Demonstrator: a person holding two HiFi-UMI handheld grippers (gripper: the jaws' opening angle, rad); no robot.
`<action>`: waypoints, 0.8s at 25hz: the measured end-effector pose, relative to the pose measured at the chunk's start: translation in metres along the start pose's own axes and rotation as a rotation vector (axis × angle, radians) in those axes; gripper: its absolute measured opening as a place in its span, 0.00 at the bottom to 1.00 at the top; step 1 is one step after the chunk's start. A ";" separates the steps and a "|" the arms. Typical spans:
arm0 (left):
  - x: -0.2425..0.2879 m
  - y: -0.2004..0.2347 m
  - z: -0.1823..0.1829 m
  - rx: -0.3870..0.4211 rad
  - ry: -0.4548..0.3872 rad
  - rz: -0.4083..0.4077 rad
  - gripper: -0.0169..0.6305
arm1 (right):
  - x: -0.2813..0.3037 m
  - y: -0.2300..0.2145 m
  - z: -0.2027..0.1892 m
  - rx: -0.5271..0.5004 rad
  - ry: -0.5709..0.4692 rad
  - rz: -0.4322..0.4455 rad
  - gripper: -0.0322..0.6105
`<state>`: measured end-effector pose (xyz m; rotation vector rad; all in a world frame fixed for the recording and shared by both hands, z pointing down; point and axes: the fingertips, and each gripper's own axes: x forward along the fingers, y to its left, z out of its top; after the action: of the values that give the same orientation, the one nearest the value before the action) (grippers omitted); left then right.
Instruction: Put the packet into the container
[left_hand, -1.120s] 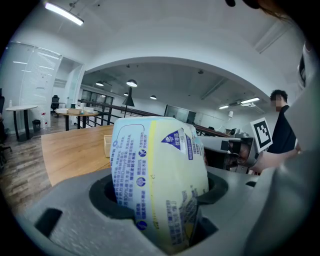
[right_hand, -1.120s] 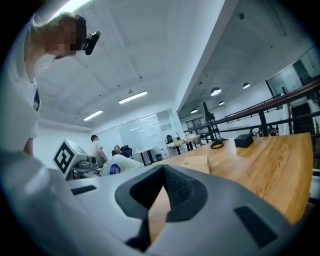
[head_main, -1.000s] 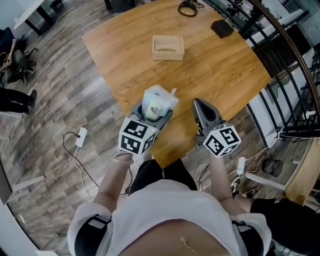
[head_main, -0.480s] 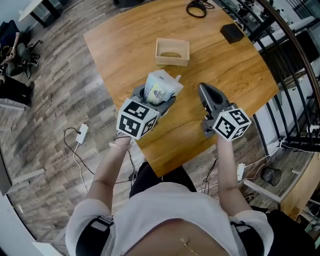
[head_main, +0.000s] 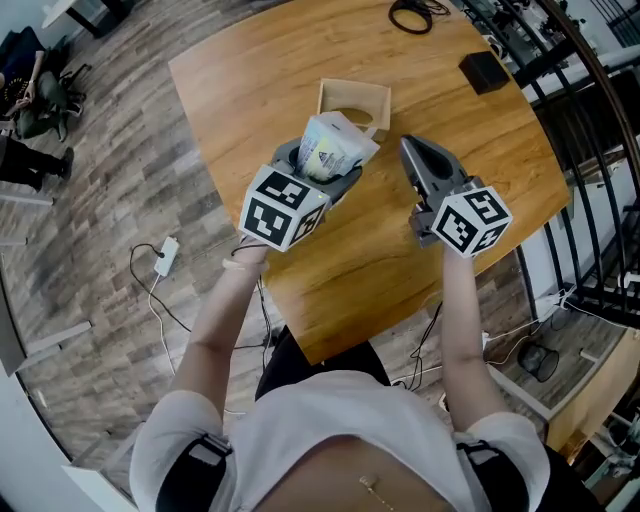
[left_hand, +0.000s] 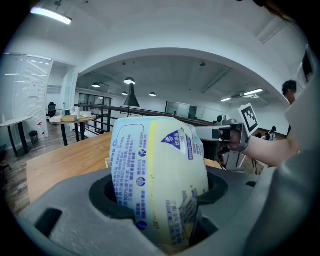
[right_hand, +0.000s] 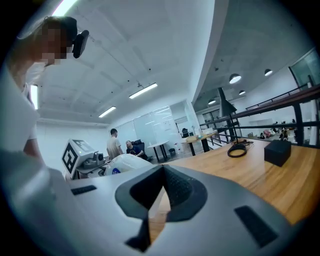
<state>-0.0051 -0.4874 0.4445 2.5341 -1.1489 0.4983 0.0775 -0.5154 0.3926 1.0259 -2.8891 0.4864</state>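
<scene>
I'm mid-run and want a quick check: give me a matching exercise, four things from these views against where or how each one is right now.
Things:
1. packet
2. wooden container
3. black box
4. right gripper

Places and states:
A. jaws together, nothing between them
B. standing on the table, just beyond the packet
C. clamped in the left gripper
D. lying near the table's far right corner

Pairs: 1-C, 2-B, 3-D, 4-A
</scene>
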 end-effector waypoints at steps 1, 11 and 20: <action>0.003 0.005 0.001 0.000 0.005 0.004 0.54 | 0.006 -0.002 0.002 -0.008 0.008 0.008 0.07; 0.046 0.050 0.027 0.112 0.068 -0.021 0.54 | 0.045 -0.025 0.009 0.015 0.066 0.060 0.07; 0.093 0.066 0.030 0.338 0.213 -0.172 0.54 | 0.062 -0.052 0.007 -0.007 0.093 0.067 0.07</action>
<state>0.0074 -0.6026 0.4676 2.7419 -0.8178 0.9596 0.0617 -0.5930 0.4088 0.8832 -2.8480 0.5123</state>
